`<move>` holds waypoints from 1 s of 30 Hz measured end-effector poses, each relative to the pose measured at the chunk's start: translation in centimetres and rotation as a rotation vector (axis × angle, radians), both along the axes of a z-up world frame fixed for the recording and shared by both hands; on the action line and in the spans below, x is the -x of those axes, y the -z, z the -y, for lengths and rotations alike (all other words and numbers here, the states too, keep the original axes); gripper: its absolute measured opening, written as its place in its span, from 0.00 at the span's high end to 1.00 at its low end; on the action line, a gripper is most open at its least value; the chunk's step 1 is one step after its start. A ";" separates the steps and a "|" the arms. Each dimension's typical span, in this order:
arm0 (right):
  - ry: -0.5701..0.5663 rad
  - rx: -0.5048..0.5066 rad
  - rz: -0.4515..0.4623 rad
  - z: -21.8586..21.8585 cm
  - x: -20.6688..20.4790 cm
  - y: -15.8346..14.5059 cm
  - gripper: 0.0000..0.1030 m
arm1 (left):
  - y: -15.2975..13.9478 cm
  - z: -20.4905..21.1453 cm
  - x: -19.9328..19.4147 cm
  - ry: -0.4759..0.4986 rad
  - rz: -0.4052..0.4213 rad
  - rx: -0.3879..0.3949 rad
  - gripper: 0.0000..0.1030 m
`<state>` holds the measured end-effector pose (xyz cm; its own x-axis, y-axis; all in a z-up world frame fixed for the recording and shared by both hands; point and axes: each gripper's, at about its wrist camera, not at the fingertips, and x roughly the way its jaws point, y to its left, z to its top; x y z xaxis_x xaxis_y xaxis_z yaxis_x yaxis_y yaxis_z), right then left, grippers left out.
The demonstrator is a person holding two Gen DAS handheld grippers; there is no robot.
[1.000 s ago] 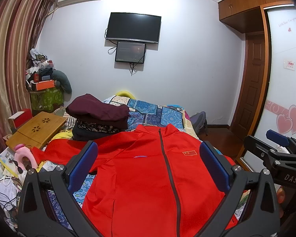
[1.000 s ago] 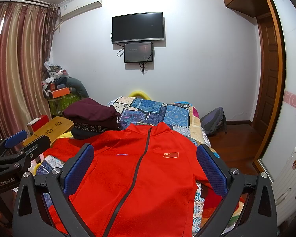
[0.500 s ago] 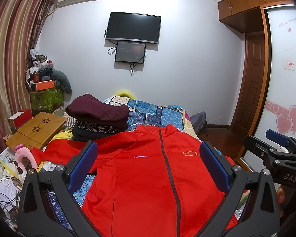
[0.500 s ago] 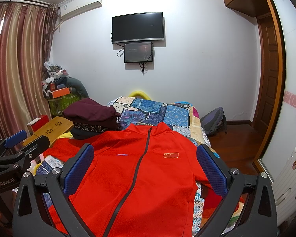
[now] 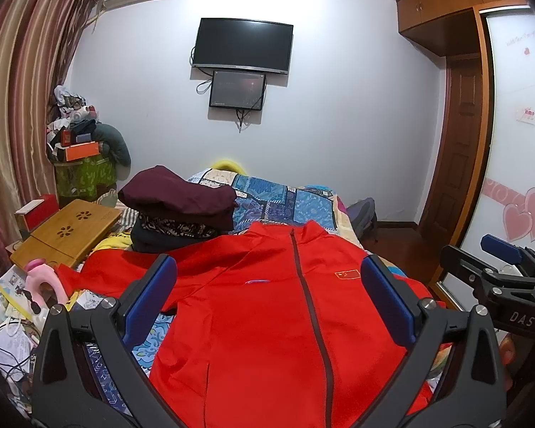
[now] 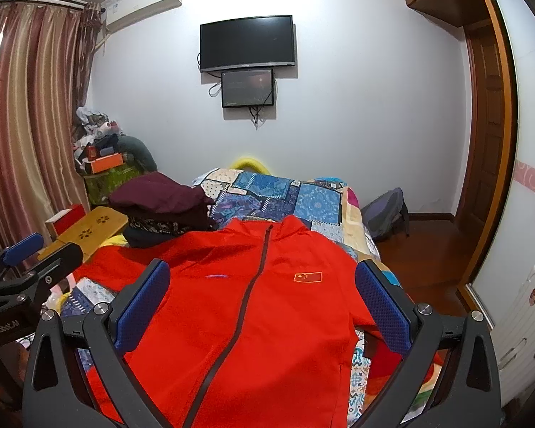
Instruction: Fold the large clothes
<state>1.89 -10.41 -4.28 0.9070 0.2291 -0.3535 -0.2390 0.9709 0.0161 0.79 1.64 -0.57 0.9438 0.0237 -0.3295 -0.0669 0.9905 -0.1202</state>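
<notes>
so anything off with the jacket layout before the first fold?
Mostly fine: the red jacket lies flat, front up and zipped. Its sleeve on the left runs out toward the clutter at the bed's edge, ending beside a pink object. Both hand-held grippers, left and right, are open and hold nothing.

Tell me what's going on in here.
A person is about to fold a red jacket spread flat, front up and zipped, on the bed. They hold the left hand-held gripper and the right hand-held gripper above the jacket's lower half, both wide open and gripping nothing. No fold is made yet. A pile of folded dark clothes sits beyond the jacket's shoulder.
</notes>
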 end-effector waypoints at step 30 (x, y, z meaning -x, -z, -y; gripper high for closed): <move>0.026 0.140 -0.226 -2.9 -16.4 5.3 0.00 | 10.2 -27.0 -14.4 -0.491 -0.219 0.163 0.00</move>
